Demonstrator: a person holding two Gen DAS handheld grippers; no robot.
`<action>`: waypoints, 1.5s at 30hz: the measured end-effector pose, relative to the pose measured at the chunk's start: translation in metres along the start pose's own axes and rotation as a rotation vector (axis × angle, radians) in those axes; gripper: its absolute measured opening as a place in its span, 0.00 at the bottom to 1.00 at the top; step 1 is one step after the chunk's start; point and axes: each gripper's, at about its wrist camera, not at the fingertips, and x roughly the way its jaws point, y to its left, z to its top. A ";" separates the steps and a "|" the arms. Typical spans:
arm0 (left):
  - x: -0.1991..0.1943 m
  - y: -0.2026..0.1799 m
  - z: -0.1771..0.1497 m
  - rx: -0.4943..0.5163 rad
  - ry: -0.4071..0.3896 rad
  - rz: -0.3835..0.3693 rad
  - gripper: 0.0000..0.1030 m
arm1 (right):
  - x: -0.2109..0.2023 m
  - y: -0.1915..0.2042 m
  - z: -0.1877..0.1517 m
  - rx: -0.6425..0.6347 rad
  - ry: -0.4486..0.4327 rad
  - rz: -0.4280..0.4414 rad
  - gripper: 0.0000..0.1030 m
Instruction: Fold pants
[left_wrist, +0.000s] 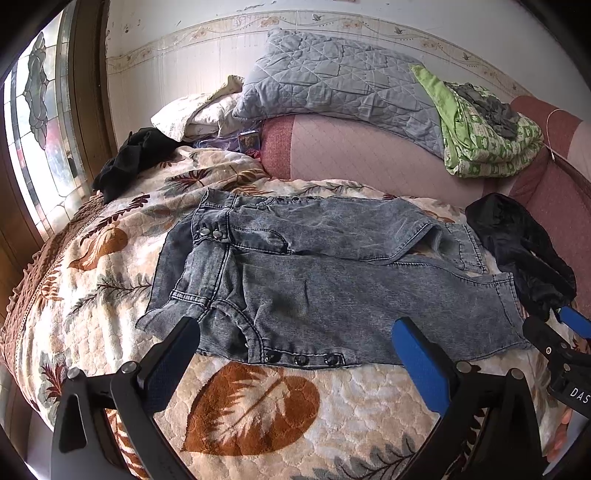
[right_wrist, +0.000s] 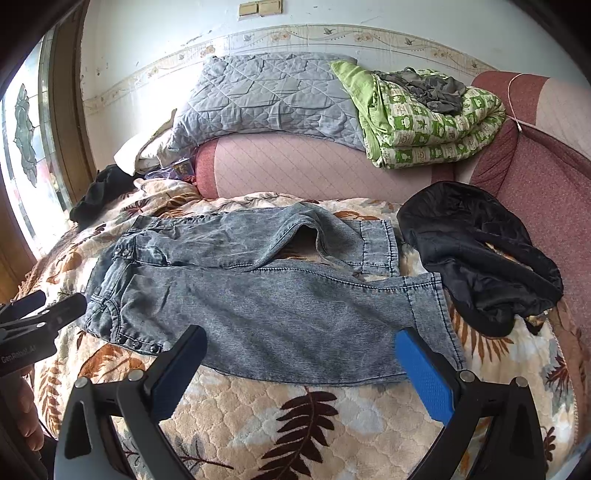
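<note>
Pants (left_wrist: 332, 280): grey acid-washed denim, laid flat mid-frame on a quilted leaf-print bedspread (left_wrist: 258, 406). Long axis runs left–right; waistband at left, 2 hems at right. Far leg's hem partly hidden by a fold. Snap studs along near edge. Left gripper (left_wrist: 295, 354): jaws spread, empty, above near edge. Right gripper (right_wrist: 301, 363): spread, empty. Black garment (right_wrist: 480, 251): crumpled, right of the hems, shape unclear.

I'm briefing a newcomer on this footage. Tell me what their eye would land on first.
The grey washed jeans lie spread flat across the middle of the leaf-patterned bedspread, legs pointing right. A crumpled black garment sits beside the leg hems. Both pairs of tongs, left and right, hover open at the jeans' near edge.
</note>
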 end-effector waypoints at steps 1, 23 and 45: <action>0.000 0.000 0.000 0.001 0.000 -0.001 1.00 | 0.000 0.000 0.000 0.001 0.000 -0.001 1.00; 0.001 0.001 0.001 -0.001 0.003 -0.006 1.00 | 0.001 0.004 0.003 -0.006 -0.001 -0.001 1.00; 0.105 0.114 0.094 -0.234 0.066 0.068 1.00 | 0.076 -0.064 0.104 0.135 0.134 0.162 1.00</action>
